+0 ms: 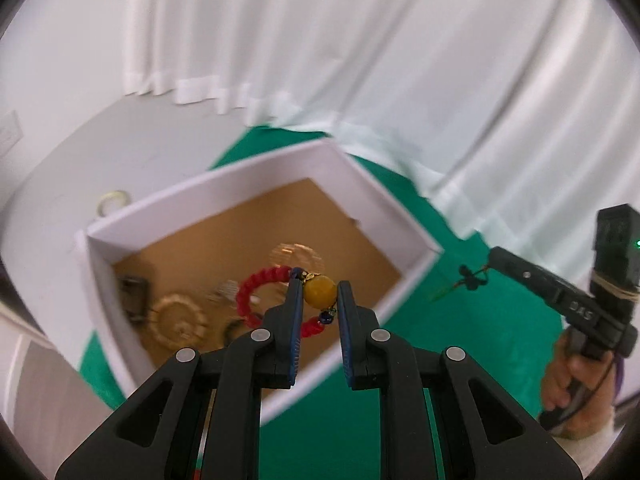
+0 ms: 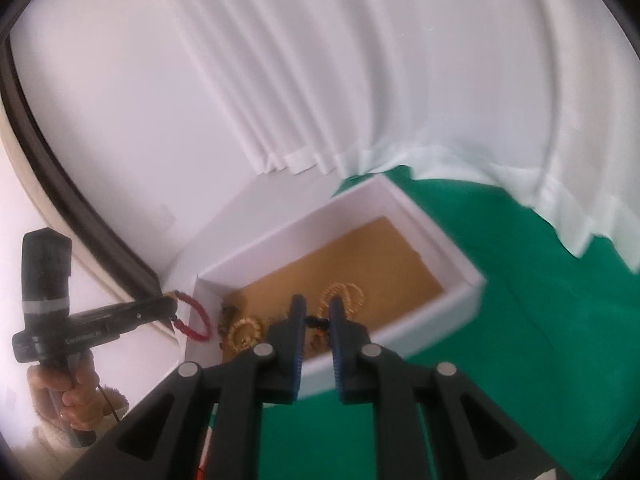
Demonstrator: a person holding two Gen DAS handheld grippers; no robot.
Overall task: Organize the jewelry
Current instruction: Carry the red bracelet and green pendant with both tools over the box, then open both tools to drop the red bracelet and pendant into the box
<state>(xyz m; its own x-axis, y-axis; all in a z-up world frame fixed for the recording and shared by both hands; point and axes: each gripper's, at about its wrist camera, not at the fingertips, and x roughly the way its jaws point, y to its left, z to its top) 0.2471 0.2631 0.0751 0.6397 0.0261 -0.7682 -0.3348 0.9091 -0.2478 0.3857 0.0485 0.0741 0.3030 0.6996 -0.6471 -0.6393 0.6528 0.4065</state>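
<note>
My left gripper point(image 1: 319, 295) is shut on a red beaded bracelet point(image 1: 256, 288) by its yellow bead point(image 1: 319, 290), held above the white box point(image 1: 256, 168) with a brown floor. The right wrist view shows that bracelet point(image 2: 194, 316) hanging at the box's left side. My right gripper point(image 2: 318, 322) is shut on a small dark jewelry piece point(image 2: 318, 323) above the box point(image 2: 472, 280); it also shows in the left wrist view point(image 1: 472, 278), dangling from the right gripper's tips. Gold bangles point(image 1: 178, 320) point(image 2: 344, 294) lie in the box.
The box stands on a green cloth point(image 1: 460, 360) point(image 2: 540, 320). White curtains point(image 1: 360, 40) hang behind. A gold ring point(image 1: 114, 200) lies on the white surface beyond the box. A small dark item point(image 1: 134, 292) sits in the box's left corner.
</note>
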